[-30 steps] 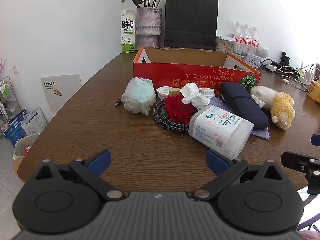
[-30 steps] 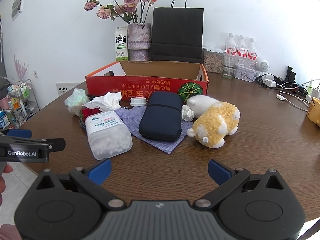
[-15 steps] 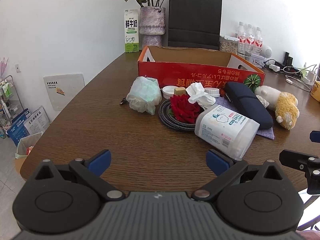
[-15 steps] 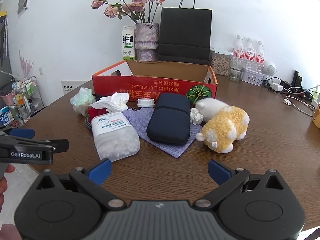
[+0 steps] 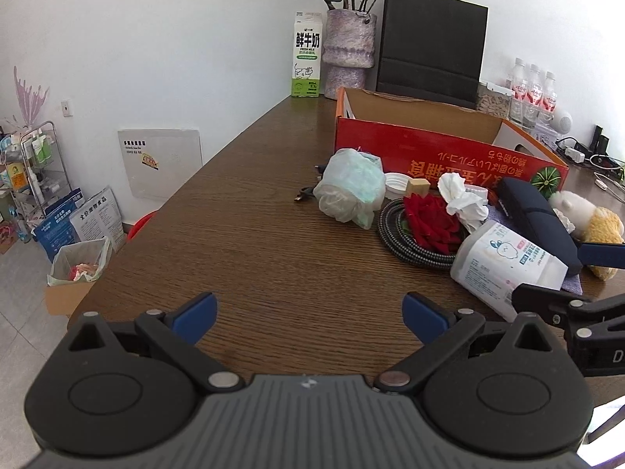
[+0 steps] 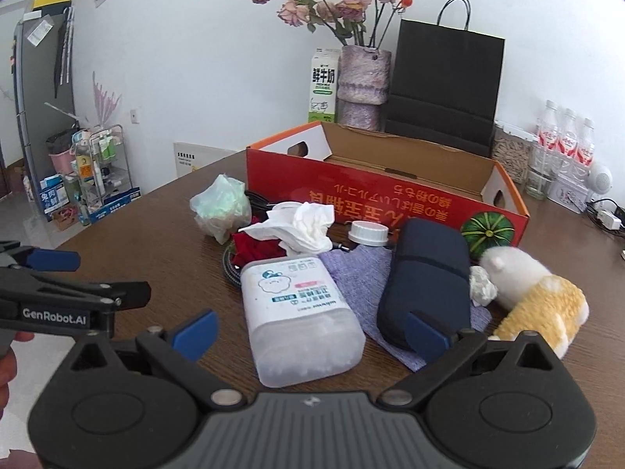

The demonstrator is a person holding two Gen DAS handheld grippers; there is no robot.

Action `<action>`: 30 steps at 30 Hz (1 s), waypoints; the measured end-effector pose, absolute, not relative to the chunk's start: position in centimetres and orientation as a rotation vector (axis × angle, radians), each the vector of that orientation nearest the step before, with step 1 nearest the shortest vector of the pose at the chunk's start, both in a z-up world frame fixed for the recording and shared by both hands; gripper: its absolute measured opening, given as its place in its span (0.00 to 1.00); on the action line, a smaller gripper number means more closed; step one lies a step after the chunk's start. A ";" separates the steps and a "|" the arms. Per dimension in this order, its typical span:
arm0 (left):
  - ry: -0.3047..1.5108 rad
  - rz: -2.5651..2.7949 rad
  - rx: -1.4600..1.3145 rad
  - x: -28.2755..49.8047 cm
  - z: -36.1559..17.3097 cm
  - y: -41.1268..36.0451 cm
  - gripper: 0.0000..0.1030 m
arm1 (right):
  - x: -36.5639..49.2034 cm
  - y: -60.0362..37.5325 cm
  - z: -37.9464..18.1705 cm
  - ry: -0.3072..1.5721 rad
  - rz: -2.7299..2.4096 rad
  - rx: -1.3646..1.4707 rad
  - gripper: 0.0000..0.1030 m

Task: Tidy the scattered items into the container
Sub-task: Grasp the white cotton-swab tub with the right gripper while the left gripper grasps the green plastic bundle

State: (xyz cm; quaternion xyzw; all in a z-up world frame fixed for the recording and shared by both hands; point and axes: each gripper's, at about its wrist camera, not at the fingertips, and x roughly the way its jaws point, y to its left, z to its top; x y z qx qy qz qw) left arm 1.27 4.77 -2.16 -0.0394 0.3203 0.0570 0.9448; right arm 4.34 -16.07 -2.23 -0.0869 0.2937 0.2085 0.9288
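Observation:
An open red cardboard box point(image 6: 390, 203) point(image 5: 441, 152) stands at the back of the wooden table. In front of it lie a cotton-swab tub point(image 6: 300, 312) point(image 5: 504, 262), a navy case point(image 6: 425, 277) point(image 5: 535, 219) on a purple cloth point(image 6: 359, 273), a crumpled tissue point(image 6: 300, 226) point(image 5: 463, 201), a red rose point(image 5: 431, 222), a coiled cable point(image 5: 406, 246), a green-white bag point(image 5: 351, 191) point(image 6: 220, 207) and a plush toy point(image 6: 535, 297). My right gripper point(image 6: 310, 330) is open, its fingers either side of the tub's near end. My left gripper point(image 5: 308, 314) is open over bare table.
A milk carton point(image 5: 307, 54), a vase of roses point(image 5: 349, 47), a black paper bag point(image 5: 431, 43) and water bottles point(image 6: 566, 144) line the wall behind the box. A white jar lid point(image 6: 369, 232) lies by the box. A bin point(image 5: 78, 269) and shelves stand on the floor to the left.
Both grippers have moved forward and to the left, closer to the items. The right gripper now has the tub between its open fingers. Nothing on the table has shifted.

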 end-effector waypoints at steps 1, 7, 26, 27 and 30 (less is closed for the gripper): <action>0.655 0.120 -0.084 1.3 -2.2 5.0 1.00 | 4.8 -15.7 -2.4 0.602 0.436 -0.185 0.96; 0.651 0.135 -0.101 1.5 -2.1 6.0 1.00 | 7.6 -13.6 -4.5 0.667 0.505 -0.246 0.71; 0.640 0.133 -0.113 3.1 -1.5 6.8 1.00 | 7.0 -15.7 -1.6 0.551 0.494 -0.115 0.63; 0.636 0.132 -0.111 3.3 -1.3 6.7 1.00 | 7.1 -15.9 -1.5 0.544 0.484 -0.110 0.63; 0.623 0.137 -0.109 4.1 -0.8 6.6 1.00 | 7.6 -16.9 -1.0 0.527 0.448 -0.089 0.63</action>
